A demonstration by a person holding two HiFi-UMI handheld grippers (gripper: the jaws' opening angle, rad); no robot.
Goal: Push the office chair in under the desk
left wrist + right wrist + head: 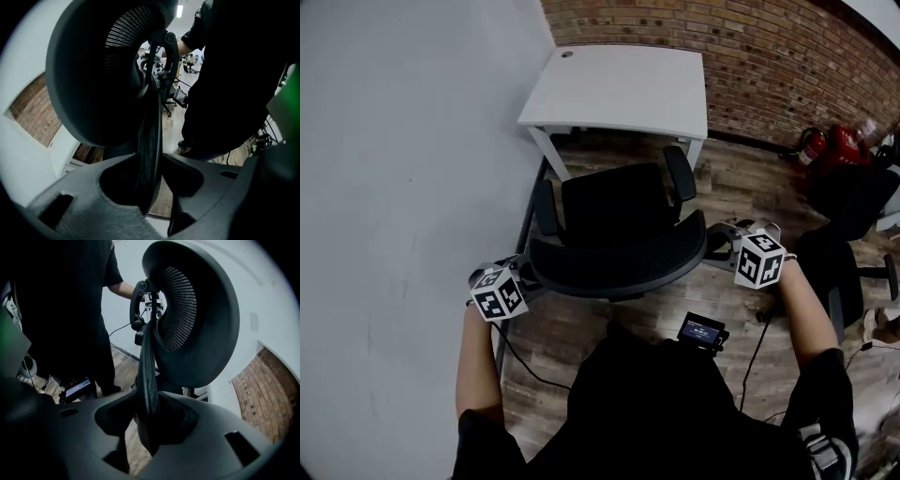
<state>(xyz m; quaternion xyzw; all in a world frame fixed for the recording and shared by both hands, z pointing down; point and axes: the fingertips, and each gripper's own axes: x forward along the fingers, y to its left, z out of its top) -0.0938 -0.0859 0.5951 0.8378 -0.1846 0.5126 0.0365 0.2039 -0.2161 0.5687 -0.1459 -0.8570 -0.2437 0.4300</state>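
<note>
Just in front of the desk [619, 89], the office chair [614, 211] stands with its seat turned toward it. The two armrests [680, 178] reach close to the desk's front edge, but the seat and backrest [619, 272] lie out on the wooden floor [741, 187], not under the top. The desk is white and sits in the corner between a grey wall [403, 141] and a brick wall [769, 56].

On the side of the chair away from the desk, a person in dark clothes holds it by the backrest. The left gripper [528, 274] is at one end of the backrest's rim and the right gripper [719, 244] at the other. In the left gripper view the jaws stand partly apart and are closed on the thin mesh edge of the backrest [151, 140], with the headrest [93, 70] looming above. The right gripper view shows the same: jaws about half apart, pressed on the mesh edge [147, 371].

To the right of the desk, red fire extinguishers [825, 145] stand by the brick wall, and a second dark chair [848, 234] stands farther out from it.
</note>
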